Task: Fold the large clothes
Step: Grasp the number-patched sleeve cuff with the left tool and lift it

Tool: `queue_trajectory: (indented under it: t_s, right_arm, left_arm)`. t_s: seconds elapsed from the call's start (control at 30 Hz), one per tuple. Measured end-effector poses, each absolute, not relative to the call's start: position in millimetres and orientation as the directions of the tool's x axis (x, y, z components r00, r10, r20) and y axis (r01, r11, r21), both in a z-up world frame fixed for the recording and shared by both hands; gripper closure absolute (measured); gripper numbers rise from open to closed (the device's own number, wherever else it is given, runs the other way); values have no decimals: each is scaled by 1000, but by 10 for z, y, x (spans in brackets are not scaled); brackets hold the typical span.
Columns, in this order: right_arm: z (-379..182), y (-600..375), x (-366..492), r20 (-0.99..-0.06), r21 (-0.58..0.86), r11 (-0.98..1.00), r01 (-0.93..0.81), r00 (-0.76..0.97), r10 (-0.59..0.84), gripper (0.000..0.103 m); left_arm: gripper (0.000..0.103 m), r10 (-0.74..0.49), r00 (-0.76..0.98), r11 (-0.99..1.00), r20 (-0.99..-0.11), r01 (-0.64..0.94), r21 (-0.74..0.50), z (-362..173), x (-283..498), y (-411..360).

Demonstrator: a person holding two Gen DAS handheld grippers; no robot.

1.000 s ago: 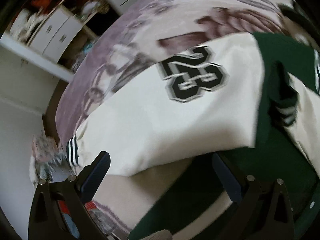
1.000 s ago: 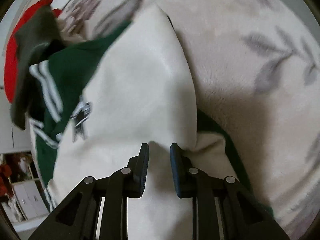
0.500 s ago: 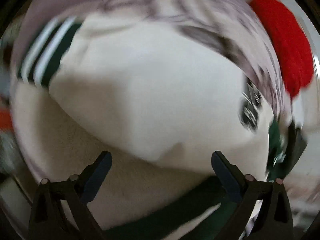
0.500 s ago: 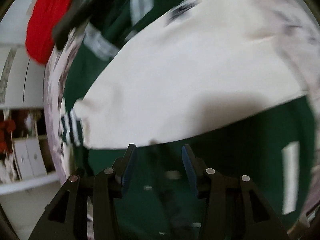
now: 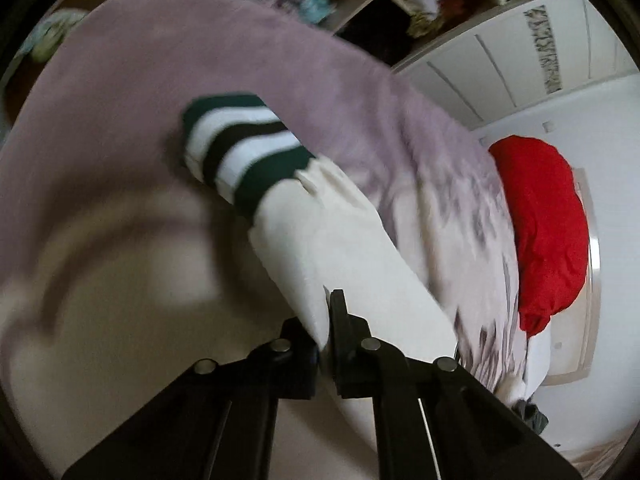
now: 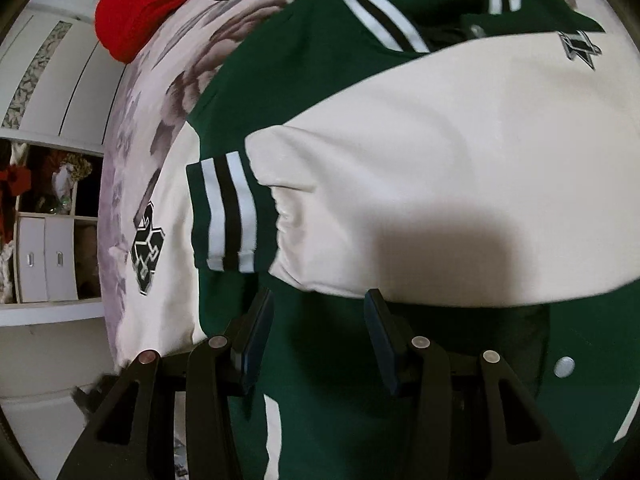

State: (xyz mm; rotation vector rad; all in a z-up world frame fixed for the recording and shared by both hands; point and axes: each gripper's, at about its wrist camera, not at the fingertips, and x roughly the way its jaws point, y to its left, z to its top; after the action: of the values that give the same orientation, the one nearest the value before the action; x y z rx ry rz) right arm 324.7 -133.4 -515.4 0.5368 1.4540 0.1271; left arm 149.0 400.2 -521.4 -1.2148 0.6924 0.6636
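Observation:
A green and cream varsity jacket [image 6: 320, 360] lies on a bed. In the right wrist view one cream sleeve [image 6: 440, 160] is folded across the green body, its striped cuff [image 6: 228, 212] at the left. My right gripper [image 6: 318, 320] is open and empty just above the green front. In the left wrist view my left gripper [image 5: 326, 340] is shut on the other cream sleeve [image 5: 340, 248], whose striped cuff [image 5: 244, 156] points away over the blanket.
The bed has a pale floral blanket [image 5: 140, 100]. A red cushion [image 5: 544, 224] lies at the bed's far edge and also shows in the right wrist view [image 6: 148, 4]. White cupboards and shelves [image 6: 48, 240] stand beyond the bed.
My left gripper has shut on the left sleeve and swung toward its cuff. My right gripper has let go of the right sleeve, opened, and pulled back over the green front.

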Motion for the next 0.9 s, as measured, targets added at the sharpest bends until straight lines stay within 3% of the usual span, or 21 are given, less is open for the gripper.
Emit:
queue_trajectory:
  t_s: [0.2, 0.27, 0.3, 0.33, 0.4, 0.47, 0.53, 0.63, 0.67, 0.7, 0.73, 0.8, 0.9]
  right_arm:
    - [-5165, -1242, 3341, -910, 414, 878, 240, 132, 393, 54]
    - [-5098, -1219, 3360, -911, 411, 882, 230, 144, 387, 54]
    - [-5062, -1198, 3374, -912, 407, 886, 221, 152, 381, 54]
    - [-5027, -1182, 3387, -914, 401, 891, 213, 157, 374, 54]
    - [-4964, -1094, 3437, -929, 360, 915, 182, 159, 334, 45]
    - [-4897, -951, 3499, -932, 339, 933, 121, 179, 315, 43]
    - [-4904, -729, 3613, -942, 294, 954, 63, 185, 279, 32]
    - [-5167, -427, 3833, -972, 204, 978, 32, 128, 198, 31]
    - [-5252, -369, 3892, -981, 158, 986, 48, 120, 151, 43]
    - [-5282, -304, 3940, -983, 121, 991, 52, 144, 113, 73]
    - [-5262, -209, 3980, -982, 105, 994, 33, 160, 98, 88]
    - [-5093, 44, 4017, -974, 91, 995, -44, 203, 98, 97]
    - [-5169, 166, 4020, -977, 98, 990, -100, 181, 115, 97]
  left_arm:
    - [98, -39, 605, 276, -796, -759, -590, -5569, 1984, 4322]
    - [88, -114, 617, 250, -779, -741, -624, -5641, 2037, 4346]
    - [68, -154, 639, 222, -753, -721, -657, -5707, 2024, 4325]
    - [55, -186, 673, 184, -716, -692, -699, -5778, 2018, 4308]
    - [53, -168, 705, 158, -689, -670, -725, -5783, 2006, 4309]
    - [53, -146, 705, 169, -694, -673, -720, -5765, 2052, 4276]
    - [53, -118, 702, 178, -703, -681, -710, -5740, 2108, 4241]
    - [53, -94, 682, 218, -726, -697, -683, -5666, 2137, 4213]
    - [53, -89, 676, 232, -732, -700, -675, -5643, 2161, 4206]
    - [53, -88, 671, 243, -736, -702, -669, -5644, 2150, 4239]
    - [53, -87, 665, 262, -742, -703, -661, -5619, 2163, 4226]
    - [53, -83, 661, 283, -746, -702, -653, -5608, 2183, 4264]
    - [53, -73, 650, 317, -756, -704, -636, -5585, 2252, 4261]
